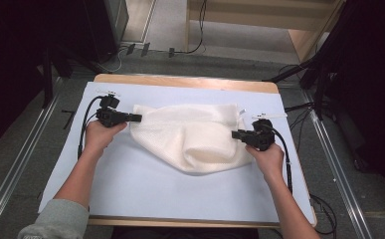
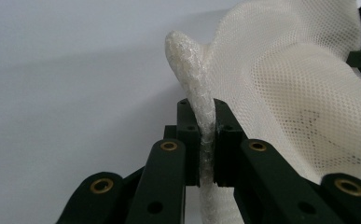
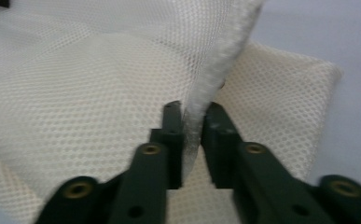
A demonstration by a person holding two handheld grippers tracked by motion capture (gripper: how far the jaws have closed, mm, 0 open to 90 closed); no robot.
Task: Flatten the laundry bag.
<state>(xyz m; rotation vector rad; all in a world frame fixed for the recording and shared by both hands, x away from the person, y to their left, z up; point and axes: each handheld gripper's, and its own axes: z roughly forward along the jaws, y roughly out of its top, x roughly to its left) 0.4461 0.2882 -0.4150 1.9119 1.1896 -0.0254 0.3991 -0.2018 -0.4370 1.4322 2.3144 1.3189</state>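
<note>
the white mesh bag (image 1: pixel 190 137) lay mid-worktop (image 1: pixel 130 189). the left gripper (image 1: pixel 135 118) clamped its left edge, the right gripper (image 1: pixel 237 134) its right edge, jaws narrowed on the fabric, presumably so both ends could be lifted or spread evenly

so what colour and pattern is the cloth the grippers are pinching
Cream-white mesh cloth with a fine honeycomb weave, clearest in the left gripper view.

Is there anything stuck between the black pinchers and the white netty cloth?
No, nothing visible is in the way. The left gripper has its jaws closed right on a bunched edge of the white mesh cloth. The right gripper has the cloth's other edge between its jaws, with a small gap on one side.
</note>
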